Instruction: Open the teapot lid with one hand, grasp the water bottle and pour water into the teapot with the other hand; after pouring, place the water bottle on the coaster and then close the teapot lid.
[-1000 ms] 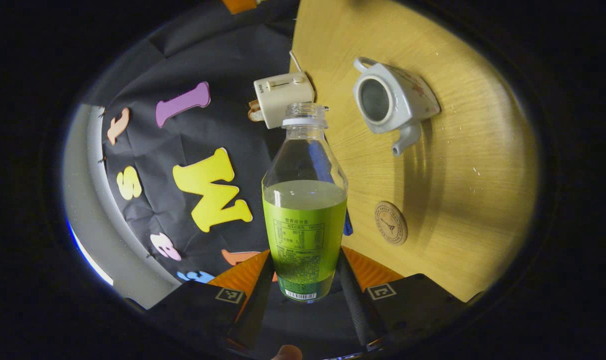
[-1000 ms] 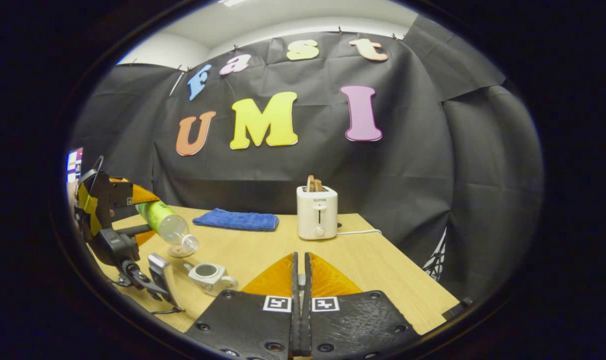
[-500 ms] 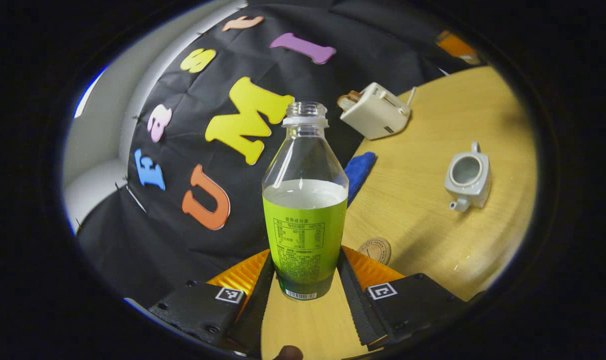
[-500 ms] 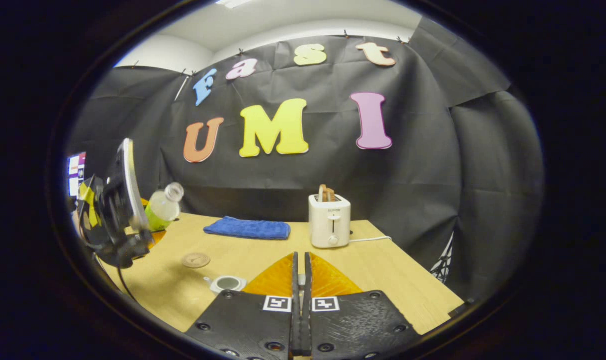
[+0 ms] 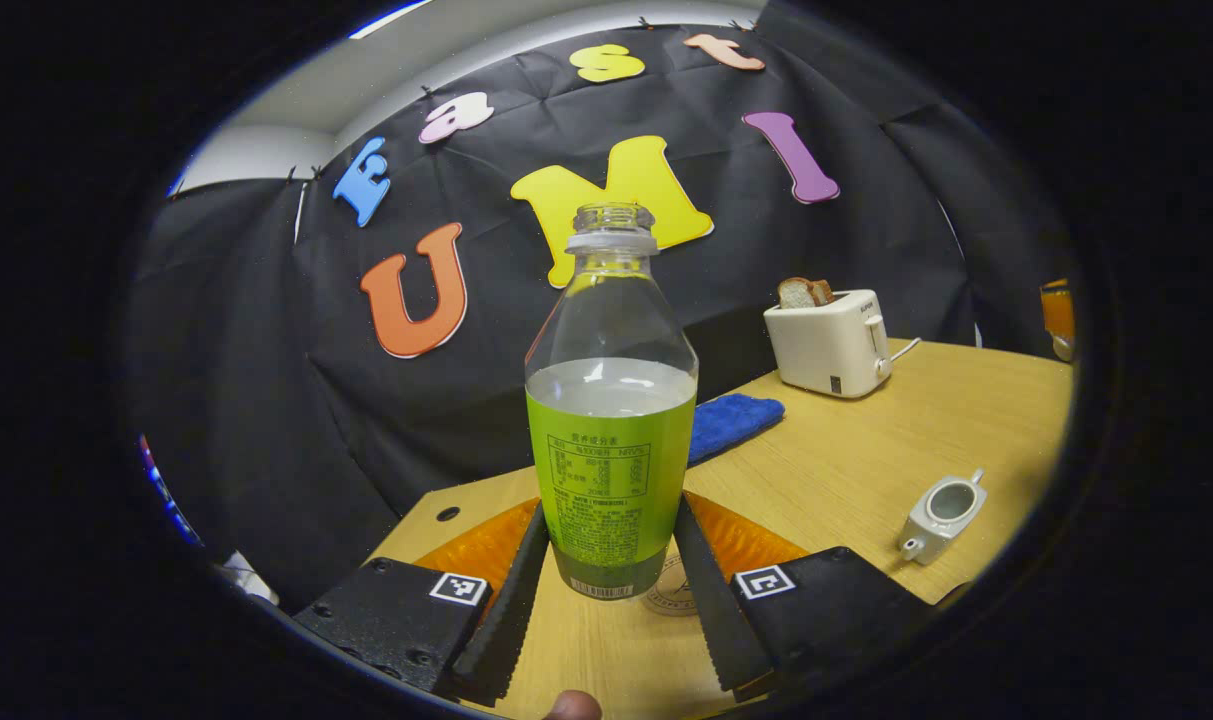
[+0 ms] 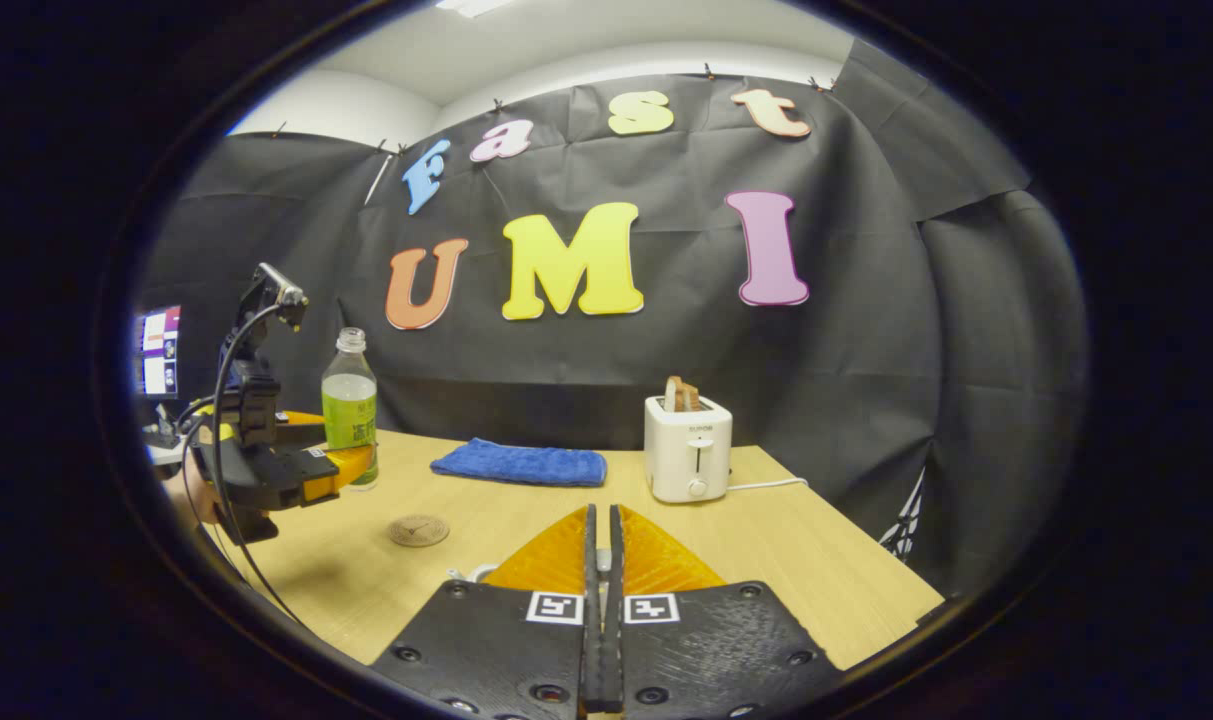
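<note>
Booth wall: black cloth behind a wooden table [image 5: 846, 470].
Table: holds a toaster [image 5: 831, 343], blue cloth [image 5: 731, 422], teapot [image 5: 941, 515] and coaster [image 6: 418, 529].
Toaster: white, upright at the back, bread [image 5: 804, 292] standing in its slots.
Blue cloth: folded flat, left of the toaster in the right gripper view.
Bottle [image 5: 611, 420]: upright, uncapped, green label, clear liquid up to about the label's top edge.
Left gripper [image 5: 606, 590]: fingers clamped on the bottle's lower sides, holding it off the table, near the coaster.
Right gripper [image 6: 600, 640]: jaws together; whether they pinch anything cannot be told.
Teapot: white, lid off, opening uncovered, inside unclear.
Coaster: round, flat on the table.
</note>
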The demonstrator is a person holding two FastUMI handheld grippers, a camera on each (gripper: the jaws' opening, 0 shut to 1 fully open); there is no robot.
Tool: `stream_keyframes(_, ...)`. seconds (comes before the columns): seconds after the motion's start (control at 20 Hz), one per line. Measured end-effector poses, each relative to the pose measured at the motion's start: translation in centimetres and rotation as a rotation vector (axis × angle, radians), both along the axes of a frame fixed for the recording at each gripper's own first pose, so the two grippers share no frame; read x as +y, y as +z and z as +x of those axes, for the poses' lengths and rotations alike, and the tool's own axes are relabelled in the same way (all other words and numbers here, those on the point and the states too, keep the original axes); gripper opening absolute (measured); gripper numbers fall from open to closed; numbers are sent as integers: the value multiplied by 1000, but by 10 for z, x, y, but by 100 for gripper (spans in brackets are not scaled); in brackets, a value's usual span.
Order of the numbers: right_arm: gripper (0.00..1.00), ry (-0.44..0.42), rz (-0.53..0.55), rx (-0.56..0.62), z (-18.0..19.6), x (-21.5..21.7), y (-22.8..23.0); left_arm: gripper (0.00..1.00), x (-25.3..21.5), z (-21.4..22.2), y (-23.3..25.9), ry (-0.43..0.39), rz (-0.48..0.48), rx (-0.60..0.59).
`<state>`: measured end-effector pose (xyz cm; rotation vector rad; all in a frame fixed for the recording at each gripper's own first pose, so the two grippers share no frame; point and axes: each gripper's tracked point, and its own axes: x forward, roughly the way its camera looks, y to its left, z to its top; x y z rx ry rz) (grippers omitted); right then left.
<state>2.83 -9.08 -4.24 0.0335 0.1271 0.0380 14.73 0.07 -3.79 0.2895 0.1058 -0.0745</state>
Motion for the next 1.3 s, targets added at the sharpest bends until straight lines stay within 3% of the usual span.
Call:
stream_keyframes(0.3, 0, 1, 27, 30, 5, -1, -14, 75, -10, 28, -14, -50, -178, -29)
stream_keyframes(0.55, 0, -5, 38, 49, 11, -4, -24, 76, -16, 41, -35, -61, -235, 15)
stream_keyframes(1.05, 1, 4, 28, 76, 18, 1, -36, 77, -10, 46, -93, -36, -261, 174)
stream_keyframes(1.3, 0, 11, 24, 82, 18, 6, -39, 78, -10, 48, -93, -40, -257, 176)
